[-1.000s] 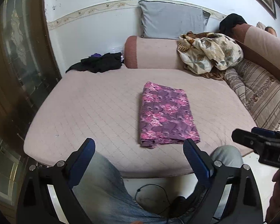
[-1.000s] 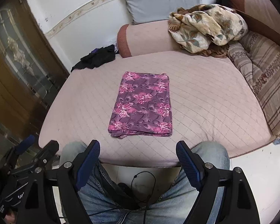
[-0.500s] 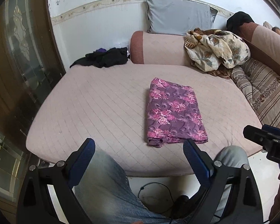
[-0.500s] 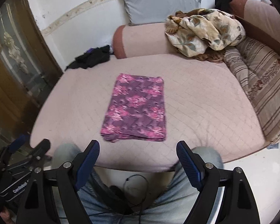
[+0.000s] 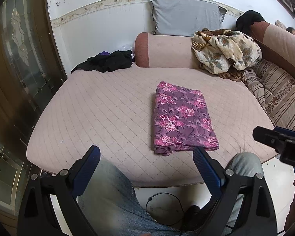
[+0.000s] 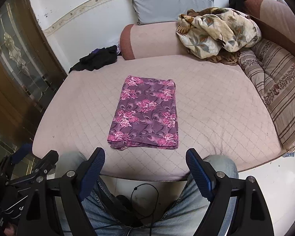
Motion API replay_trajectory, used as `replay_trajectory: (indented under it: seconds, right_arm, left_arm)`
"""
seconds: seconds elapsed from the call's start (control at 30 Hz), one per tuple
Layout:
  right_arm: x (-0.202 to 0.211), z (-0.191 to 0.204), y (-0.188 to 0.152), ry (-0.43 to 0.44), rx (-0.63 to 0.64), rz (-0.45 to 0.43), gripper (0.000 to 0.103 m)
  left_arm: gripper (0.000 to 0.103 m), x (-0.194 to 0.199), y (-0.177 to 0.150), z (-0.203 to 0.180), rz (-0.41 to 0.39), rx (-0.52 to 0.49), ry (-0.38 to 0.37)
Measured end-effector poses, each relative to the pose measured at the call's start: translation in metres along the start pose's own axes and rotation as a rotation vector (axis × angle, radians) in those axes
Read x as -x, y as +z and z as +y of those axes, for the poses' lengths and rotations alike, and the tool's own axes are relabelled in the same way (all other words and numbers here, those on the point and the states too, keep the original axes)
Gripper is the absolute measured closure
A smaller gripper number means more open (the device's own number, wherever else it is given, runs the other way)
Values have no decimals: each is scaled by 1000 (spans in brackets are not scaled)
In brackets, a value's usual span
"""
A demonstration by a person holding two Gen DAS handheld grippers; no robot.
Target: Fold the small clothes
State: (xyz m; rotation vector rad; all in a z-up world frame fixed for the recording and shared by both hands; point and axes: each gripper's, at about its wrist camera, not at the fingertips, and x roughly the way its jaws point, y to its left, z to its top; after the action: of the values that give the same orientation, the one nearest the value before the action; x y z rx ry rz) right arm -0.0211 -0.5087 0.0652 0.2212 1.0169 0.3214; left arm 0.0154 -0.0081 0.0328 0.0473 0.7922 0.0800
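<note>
Since the earlier frames both claws have drawn back slightly, and the folded purple floral cloth [image 5: 182, 118] [image 6: 146, 114] has stayed where it was. It serves as the landmark here. Beneath it spreads the pink quilted bed [image 5: 100, 114] [image 6: 216, 108], the cloth lying flat near the bed's middle, toward the front edge. Behind it a pink bolster [image 5: 167, 49] backs onto a grey pillow [image 5: 184, 15]. Behind and right of the cloth sits a crumpled floral blanket [image 6: 216, 31]; behind and left lies a black garment [image 6: 98, 59]. In front of the cloth, over the person's jeans [image 6: 186, 216], the left claw [image 5: 145, 162] and the right claw [image 6: 145, 164] hang with fingers wide apart, holding nothing, clear of the cloth.
</note>
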Motion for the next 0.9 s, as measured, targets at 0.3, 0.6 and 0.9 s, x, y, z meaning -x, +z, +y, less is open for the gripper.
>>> replay_trajectory:
  seconds: [0.3,0.6,0.9]
  right_arm:
    - [13,-4,-2,-10,-9,-33,15]
    - [24,4,1,-24,30,-50,15]
    - [34,9,4,-26,35,-75,15]
  left_arm:
    - [8,7,4,0,-9,-4,-5]
    - [8,15,2,11,-15,26,3]
    - [8,18,1,13,-25,30,-14]
